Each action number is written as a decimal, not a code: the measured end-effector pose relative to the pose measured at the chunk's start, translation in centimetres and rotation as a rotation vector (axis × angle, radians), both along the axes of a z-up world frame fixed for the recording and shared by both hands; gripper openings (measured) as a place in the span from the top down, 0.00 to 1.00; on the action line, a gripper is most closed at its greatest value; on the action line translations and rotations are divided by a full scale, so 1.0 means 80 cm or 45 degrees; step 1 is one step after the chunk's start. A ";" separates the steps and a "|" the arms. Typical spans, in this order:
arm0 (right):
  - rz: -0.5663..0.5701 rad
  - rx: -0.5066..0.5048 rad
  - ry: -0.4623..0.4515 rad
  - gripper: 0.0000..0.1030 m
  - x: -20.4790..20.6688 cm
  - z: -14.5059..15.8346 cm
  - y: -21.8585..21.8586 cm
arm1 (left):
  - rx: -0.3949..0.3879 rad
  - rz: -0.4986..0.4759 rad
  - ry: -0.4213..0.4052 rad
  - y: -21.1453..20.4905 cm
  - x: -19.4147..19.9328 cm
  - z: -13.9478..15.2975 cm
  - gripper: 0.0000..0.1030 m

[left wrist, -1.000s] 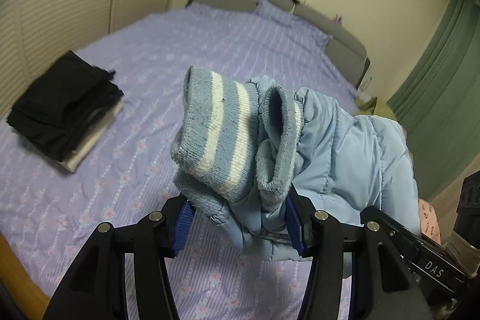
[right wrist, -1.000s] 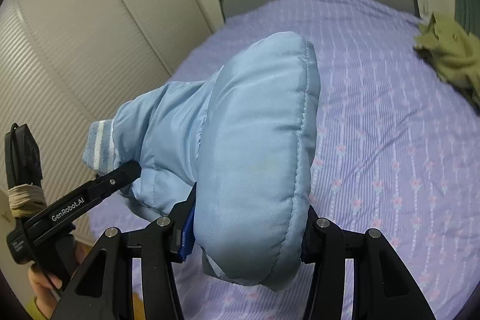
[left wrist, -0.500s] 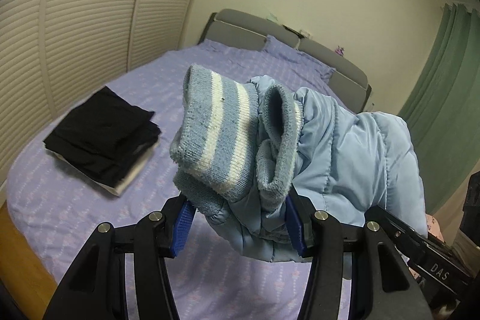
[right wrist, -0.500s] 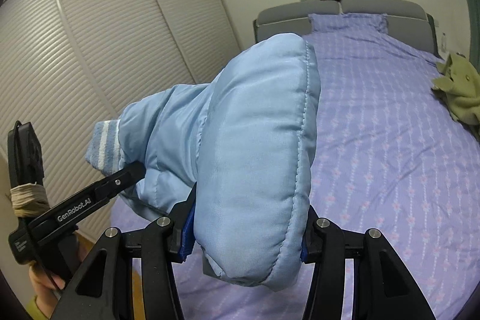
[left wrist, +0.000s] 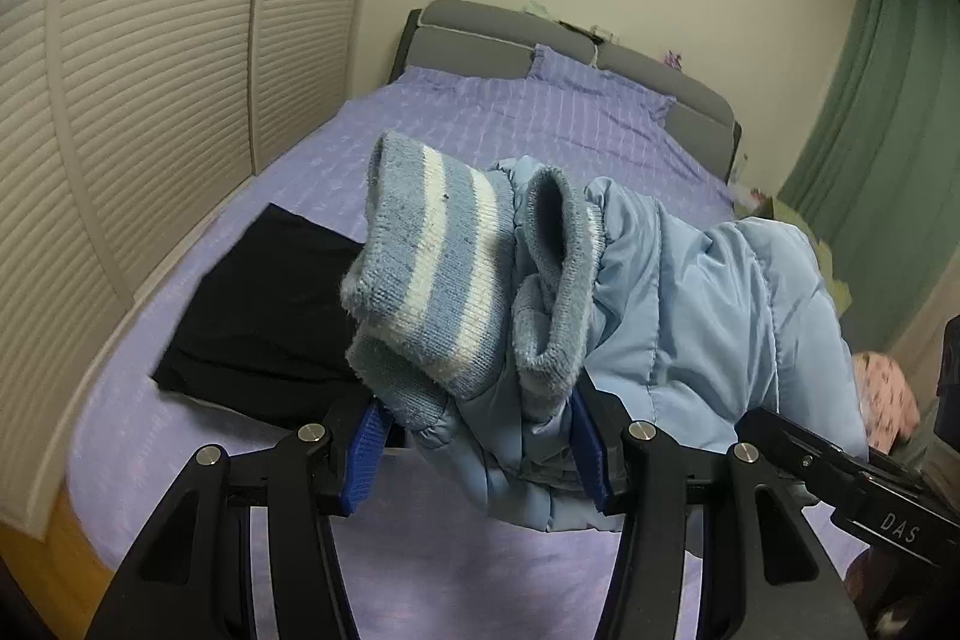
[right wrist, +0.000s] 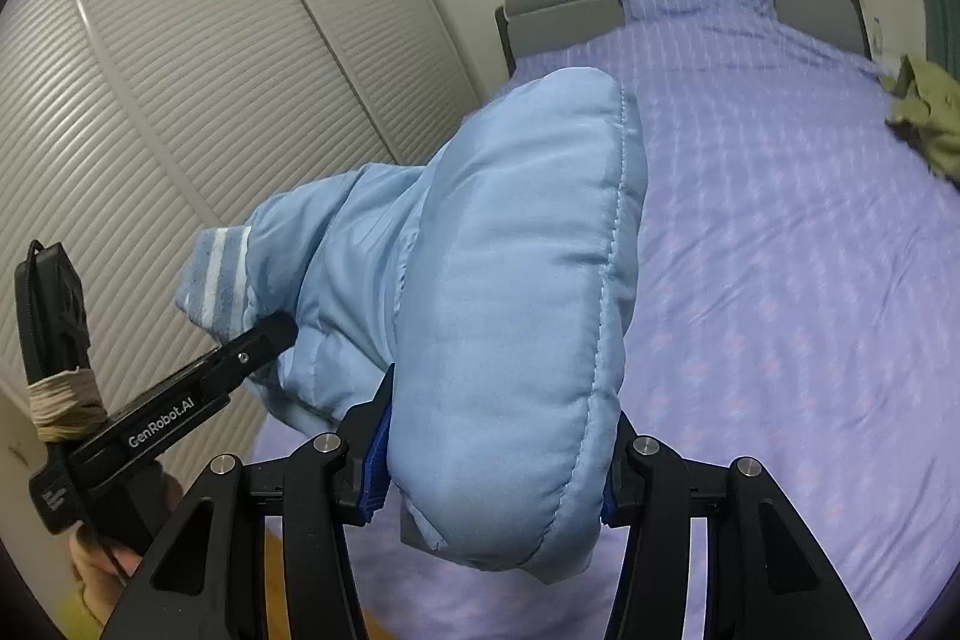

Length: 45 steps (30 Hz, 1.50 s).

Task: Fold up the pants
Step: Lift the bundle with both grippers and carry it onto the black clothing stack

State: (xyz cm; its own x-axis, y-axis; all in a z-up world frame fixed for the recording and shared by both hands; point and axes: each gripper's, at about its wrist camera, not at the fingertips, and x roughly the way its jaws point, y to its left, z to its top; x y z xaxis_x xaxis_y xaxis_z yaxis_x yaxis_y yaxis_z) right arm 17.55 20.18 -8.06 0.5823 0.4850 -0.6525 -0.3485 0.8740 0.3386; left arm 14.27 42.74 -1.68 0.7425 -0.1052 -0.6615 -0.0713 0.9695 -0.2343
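Observation:
Light blue padded pants [left wrist: 708, 304] are held in the air over the bed, folded into a thick bundle. My left gripper [left wrist: 480, 436] is shut on the end with the blue-and-white striped knit cuffs [left wrist: 432, 268]. My right gripper [right wrist: 492, 466] is shut on the puffy folded end of the pants [right wrist: 516, 316]. The left gripper [right wrist: 264, 340] also shows at the left of the right wrist view, clamped on the cuffs [right wrist: 216, 274].
A purple bed [right wrist: 780, 232] with a grey headboard [left wrist: 480, 34] lies below. A stack of folded black clothes [left wrist: 264, 316] sits near its left edge. An olive garment [right wrist: 924, 112] lies at the far right. Slatted closet doors [left wrist: 150, 100] stand left, a green curtain [left wrist: 870, 130] right.
Both grippers have risen and tilted up with the pants, so more wall shows. The black stack now sits closer and lower behind the left gripper.

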 end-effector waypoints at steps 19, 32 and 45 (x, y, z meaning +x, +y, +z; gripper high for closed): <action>0.041 0.016 -0.006 0.50 0.083 -0.022 0.219 | -0.013 -0.028 -0.010 0.224 0.096 -0.009 0.49; 0.020 -0.020 0.093 0.50 0.178 -0.074 0.276 | -0.048 -0.107 0.158 0.275 0.207 -0.076 0.49; -0.005 -0.098 0.338 0.49 0.242 -0.177 0.293 | -0.059 -0.106 0.439 0.282 0.262 -0.196 0.49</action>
State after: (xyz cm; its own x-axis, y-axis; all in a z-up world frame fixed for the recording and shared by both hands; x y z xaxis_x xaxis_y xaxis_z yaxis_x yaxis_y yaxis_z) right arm 36.89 43.58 -22.20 0.3879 0.4263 -0.8172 -0.2532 0.9018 0.3503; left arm 35.26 65.28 -17.33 0.4641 -0.1917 -0.8648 -0.0749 0.9643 -0.2540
